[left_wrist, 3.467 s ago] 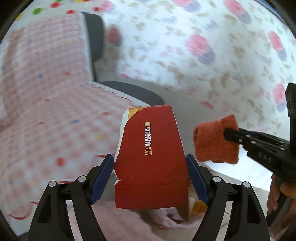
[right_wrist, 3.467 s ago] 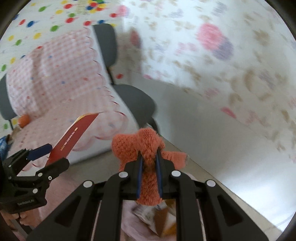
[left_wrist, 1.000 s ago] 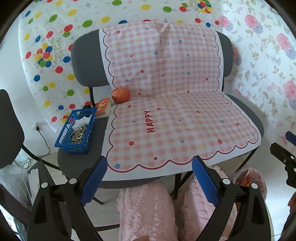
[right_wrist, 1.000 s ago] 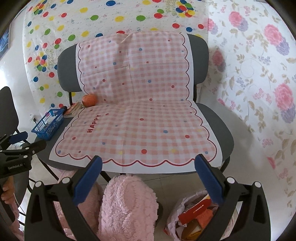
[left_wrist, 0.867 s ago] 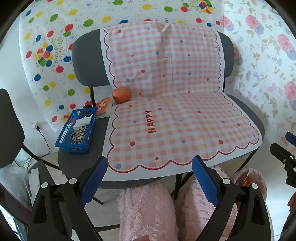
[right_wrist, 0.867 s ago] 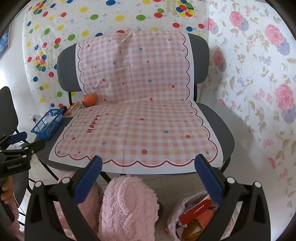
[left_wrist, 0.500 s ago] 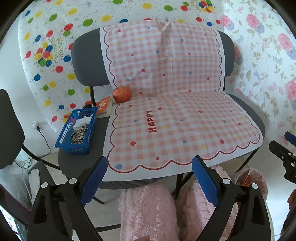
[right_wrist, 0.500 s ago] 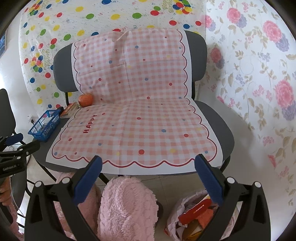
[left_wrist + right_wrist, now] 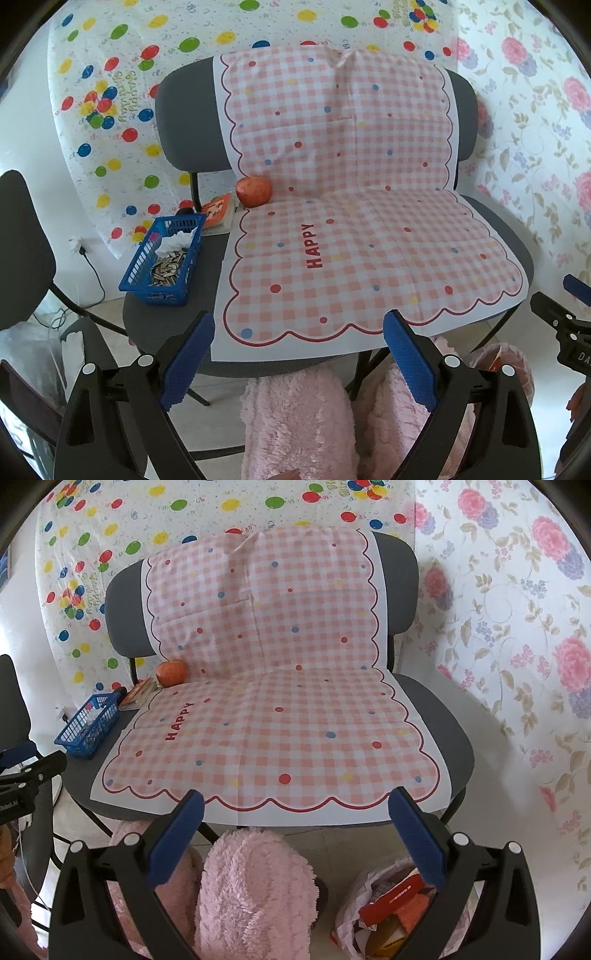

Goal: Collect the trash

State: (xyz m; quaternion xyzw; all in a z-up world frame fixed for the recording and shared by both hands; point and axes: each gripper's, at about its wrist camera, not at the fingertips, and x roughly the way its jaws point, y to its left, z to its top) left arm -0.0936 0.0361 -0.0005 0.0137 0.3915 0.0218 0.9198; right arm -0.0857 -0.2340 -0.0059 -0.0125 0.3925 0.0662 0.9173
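Left gripper point(image 9: 298, 360): jaws spread wide, nothing between the blue pads, held in front of the seat edge.
Right gripper point(image 9: 293, 832): jaws spread wide too, holding nothing, low before the same seat.
Trash bag point(image 9: 364, 893): on the floor under the seat's right front corner, open at the top.
Only in the right view: the bag's contents, a red carton point(image 9: 391, 896) lying across the top with orange fabric point(image 9: 415, 908) beside it; the left view shows just a bit of the bag's rim behind its right finger.
Only in the left view: sunflower-seed shells point(image 9: 166, 267) and crumpled white tissue point(image 9: 174, 240) inside the blue basket point(image 9: 162, 291).
Both views: pink gingham cloth point(image 9: 351, 206) marked "HAPPY" draped over the grey chair point(image 9: 439, 723); an apple point(image 9: 254, 191) at the cloth's left rear corner, an orange booklet point(image 9: 218, 211) just beside it.
Person: pink fluffy knees point(image 9: 255, 890) below the seat.
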